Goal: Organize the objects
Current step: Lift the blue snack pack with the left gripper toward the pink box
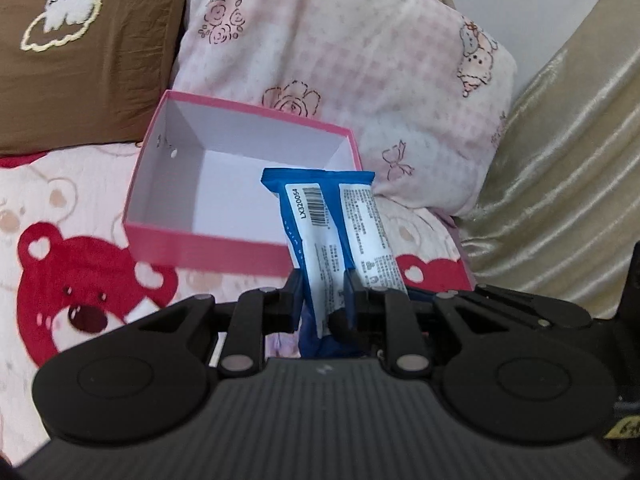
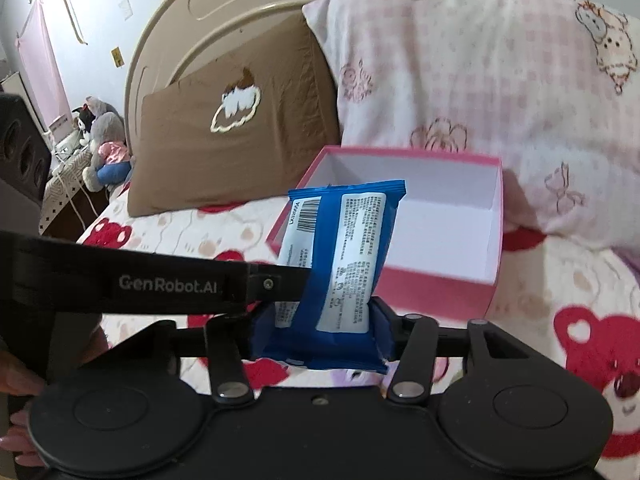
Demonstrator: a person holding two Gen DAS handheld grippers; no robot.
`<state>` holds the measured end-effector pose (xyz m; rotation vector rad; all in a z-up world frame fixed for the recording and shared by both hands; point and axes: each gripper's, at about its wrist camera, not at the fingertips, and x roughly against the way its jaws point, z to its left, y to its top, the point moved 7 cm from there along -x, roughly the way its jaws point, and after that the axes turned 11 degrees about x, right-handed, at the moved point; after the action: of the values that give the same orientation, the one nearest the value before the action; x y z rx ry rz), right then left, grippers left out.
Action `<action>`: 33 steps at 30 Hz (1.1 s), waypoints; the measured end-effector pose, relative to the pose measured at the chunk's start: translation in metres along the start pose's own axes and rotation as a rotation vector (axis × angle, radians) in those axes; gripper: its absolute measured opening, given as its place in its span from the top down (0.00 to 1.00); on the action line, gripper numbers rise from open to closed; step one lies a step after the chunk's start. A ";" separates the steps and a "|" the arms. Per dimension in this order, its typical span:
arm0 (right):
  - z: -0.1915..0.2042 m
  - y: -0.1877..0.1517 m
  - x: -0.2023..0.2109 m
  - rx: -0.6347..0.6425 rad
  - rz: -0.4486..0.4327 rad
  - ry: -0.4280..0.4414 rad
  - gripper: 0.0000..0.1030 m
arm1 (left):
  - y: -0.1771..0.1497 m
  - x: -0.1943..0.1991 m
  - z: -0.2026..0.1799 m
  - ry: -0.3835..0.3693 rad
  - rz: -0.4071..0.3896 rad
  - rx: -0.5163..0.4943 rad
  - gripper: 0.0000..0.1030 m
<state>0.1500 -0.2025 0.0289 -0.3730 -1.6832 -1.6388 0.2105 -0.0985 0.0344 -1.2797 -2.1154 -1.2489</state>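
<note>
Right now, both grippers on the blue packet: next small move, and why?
Probably carry the blue packet forward over the pink box, then lower it in. The left gripper and right gripper both clamp its lower end, it hangs above the near wall, and the box looks empty.

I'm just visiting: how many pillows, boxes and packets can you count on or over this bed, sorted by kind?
Pillows: 2, a brown pillow and a pink checked pillow
Boxes: 1, an open pink box
Packets: 1, a blue packet
Total: 4
</note>
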 end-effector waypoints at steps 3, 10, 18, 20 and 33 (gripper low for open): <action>-0.020 0.009 -0.017 -0.037 0.001 0.015 0.53 | 0.016 -0.023 0.000 -0.008 0.022 -0.003 0.83; -0.059 0.022 -0.055 -0.003 0.011 -0.044 0.54 | 0.047 -0.087 0.002 -0.029 0.054 0.008 0.82; -0.102 0.026 -0.107 -0.051 0.047 -0.067 0.55 | 0.069 -0.154 0.017 -0.022 0.103 0.045 0.82; -0.111 0.024 -0.120 -0.071 0.052 -0.074 0.55 | 0.073 -0.170 0.020 -0.013 0.120 0.054 0.82; -0.144 0.026 -0.186 -0.008 0.191 -0.247 0.55 | 0.087 -0.249 0.044 -0.052 0.236 0.189 0.82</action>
<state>0.3378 -0.2825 -0.0915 -0.7428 -1.7591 -1.5068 0.4192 -0.1737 -0.1154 -1.4403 -1.9925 -0.9047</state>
